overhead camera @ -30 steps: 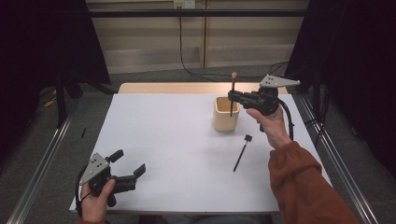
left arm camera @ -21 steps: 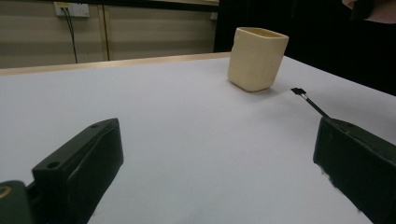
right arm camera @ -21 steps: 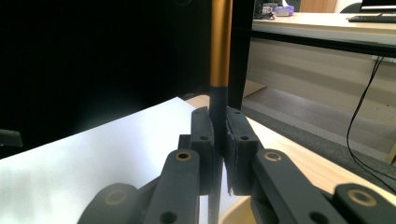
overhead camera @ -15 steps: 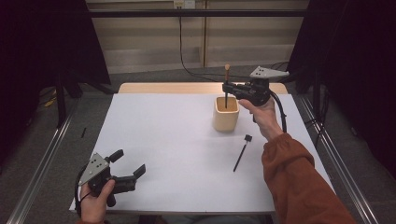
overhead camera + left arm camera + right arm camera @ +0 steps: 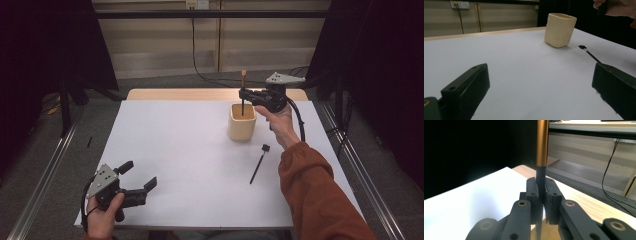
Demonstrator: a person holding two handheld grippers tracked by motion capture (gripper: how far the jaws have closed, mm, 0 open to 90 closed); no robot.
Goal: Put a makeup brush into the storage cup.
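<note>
- A white table (image 5: 190, 150) takes up the middle of the high view; a strip of bare wood runs along its far edge, at the upper middle.
- Grey floor lies on both sides, with dark curtains in the upper corners and a pale wall panel with a hanging cable at top centre.
- A cream cup (image 5: 242, 121) stands right of centre on the table; in the left gripper view it sits at the upper middle (image 5: 560, 29).
- The right gripper (image 5: 243, 95), just above the cup, is clenched on a brush (image 5: 243, 92) held upright, with the brush's lower end hidden inside the cup.
- In the right gripper view the brush's (image 5: 541, 152) top is cut off by the frame.
- A second, black brush (image 5: 259, 163) lies flat on the table below and right of the cup.
- The left gripper (image 5: 137, 178), at the lower left, rests on the table with its jaws released and wide apart.
</note>
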